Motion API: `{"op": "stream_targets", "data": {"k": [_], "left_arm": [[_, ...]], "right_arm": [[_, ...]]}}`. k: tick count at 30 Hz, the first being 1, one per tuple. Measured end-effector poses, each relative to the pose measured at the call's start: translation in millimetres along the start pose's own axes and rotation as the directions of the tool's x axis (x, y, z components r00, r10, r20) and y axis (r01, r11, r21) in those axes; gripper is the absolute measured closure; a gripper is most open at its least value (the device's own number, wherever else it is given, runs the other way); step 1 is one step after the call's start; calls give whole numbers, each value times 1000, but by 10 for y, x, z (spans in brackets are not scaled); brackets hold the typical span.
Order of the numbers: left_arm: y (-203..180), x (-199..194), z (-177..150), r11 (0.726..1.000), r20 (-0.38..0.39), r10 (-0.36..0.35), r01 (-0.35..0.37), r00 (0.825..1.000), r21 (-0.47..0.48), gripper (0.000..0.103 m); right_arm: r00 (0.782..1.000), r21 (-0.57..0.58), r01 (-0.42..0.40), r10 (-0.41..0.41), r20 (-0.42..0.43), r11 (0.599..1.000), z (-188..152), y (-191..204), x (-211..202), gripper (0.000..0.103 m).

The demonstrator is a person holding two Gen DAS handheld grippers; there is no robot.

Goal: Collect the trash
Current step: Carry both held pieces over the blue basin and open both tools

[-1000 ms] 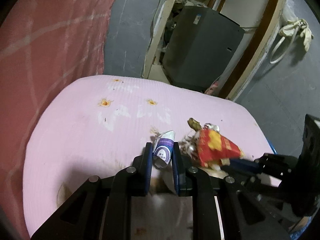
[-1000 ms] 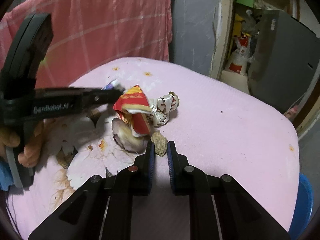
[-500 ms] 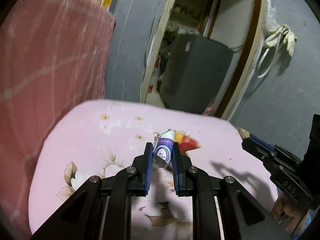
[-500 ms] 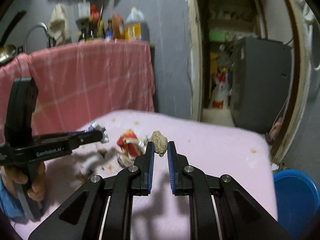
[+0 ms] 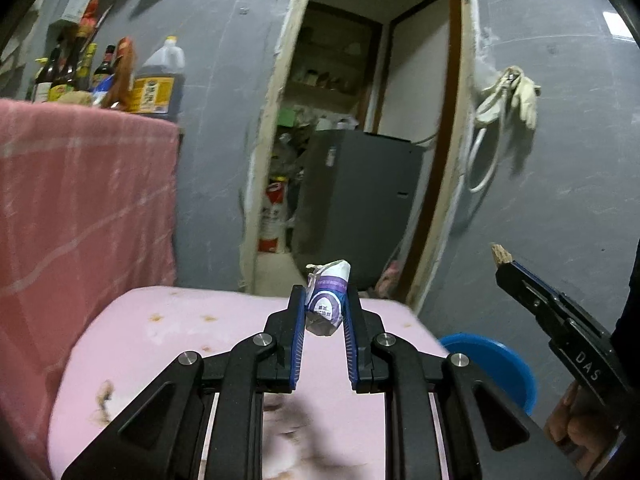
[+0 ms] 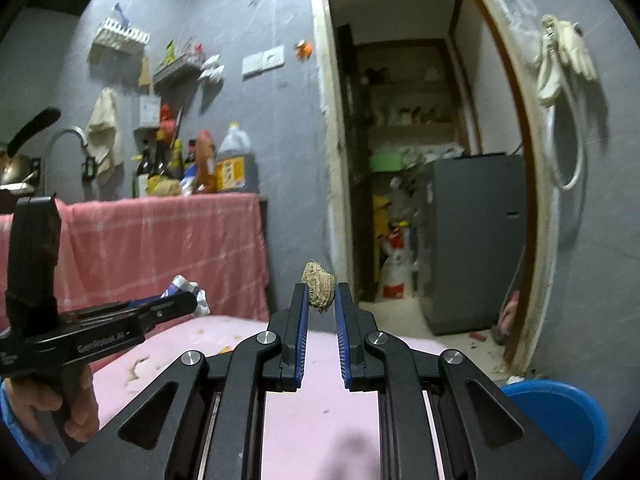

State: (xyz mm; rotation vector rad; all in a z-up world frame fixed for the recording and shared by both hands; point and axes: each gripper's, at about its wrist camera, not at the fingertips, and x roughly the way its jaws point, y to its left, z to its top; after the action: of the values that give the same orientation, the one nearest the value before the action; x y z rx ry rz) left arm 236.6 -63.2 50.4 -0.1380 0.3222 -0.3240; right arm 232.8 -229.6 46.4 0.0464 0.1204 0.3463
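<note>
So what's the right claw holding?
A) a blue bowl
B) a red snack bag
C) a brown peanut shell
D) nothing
C: the right claw is pinched shut on a small brown peanut shell, lifted above the pink table.

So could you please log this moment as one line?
left hand-held gripper: shut on crumpled wrapper | right hand-held gripper: shut on peanut shell | blue bin: near
</note>
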Motion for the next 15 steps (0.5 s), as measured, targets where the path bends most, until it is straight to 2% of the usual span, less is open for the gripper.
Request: {"op": "stream_targets", "data": {"k": [8, 15], "left_arm": [[-491, 110, 113, 997, 25, -73, 72, 997, 25, 88], [-938, 298, 111, 989, 2, -137, 136, 991, 52, 88]], "right_arm": [[989, 21, 117, -119, 85, 993, 117, -378, -313, 92], [971, 39, 224, -227, 75, 974, 131, -791, -514, 91]]}}
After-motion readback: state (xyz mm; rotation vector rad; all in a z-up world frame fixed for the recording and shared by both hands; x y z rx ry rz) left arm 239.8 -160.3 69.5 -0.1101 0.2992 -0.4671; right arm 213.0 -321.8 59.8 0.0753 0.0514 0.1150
